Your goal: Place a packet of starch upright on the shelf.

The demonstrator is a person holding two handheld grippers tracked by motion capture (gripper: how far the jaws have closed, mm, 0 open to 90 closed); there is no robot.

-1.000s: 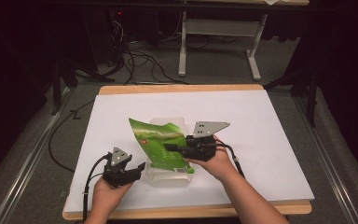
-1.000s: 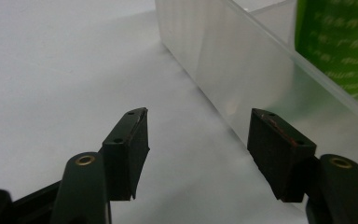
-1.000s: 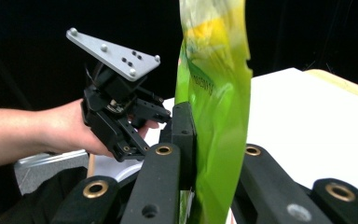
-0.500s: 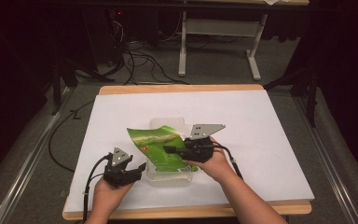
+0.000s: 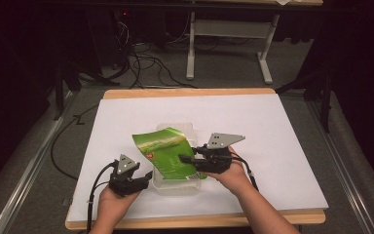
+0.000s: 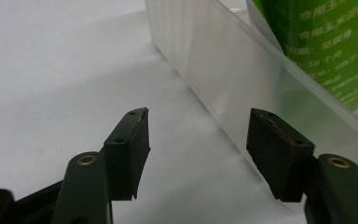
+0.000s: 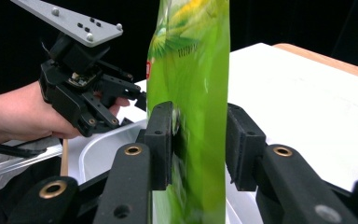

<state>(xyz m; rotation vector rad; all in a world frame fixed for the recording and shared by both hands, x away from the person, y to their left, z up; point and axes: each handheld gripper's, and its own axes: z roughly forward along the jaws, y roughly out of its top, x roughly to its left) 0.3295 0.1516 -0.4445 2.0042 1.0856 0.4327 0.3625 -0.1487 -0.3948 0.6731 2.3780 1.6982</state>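
A green printed bag (image 5: 166, 152) stands slanted in a clear plastic container (image 5: 175, 186) near the table's front. My right gripper (image 5: 185, 159) is shut on the bag's right side; in the right gripper view both pads press the bag (image 7: 191, 56) between the jaws (image 7: 199, 140). My left gripper (image 5: 148, 176) rests on the white table by the container's left wall, open and holding nothing. In the left gripper view the jaws (image 6: 198, 135) stand apart beside the clear wall (image 6: 214, 70), with the green bag (image 6: 326, 42) behind it.
A white sheet (image 5: 272, 136) covers the wooden table (image 5: 185, 92). Behind the table stand a desk frame (image 5: 224, 29) and loose cables (image 5: 141, 68) on the floor. Bare sheet lies to the right and at the back.
My right gripper has shifted a little left and toward the front edge, tilting and lowering the green bag into the container. The left gripper has stayed put.
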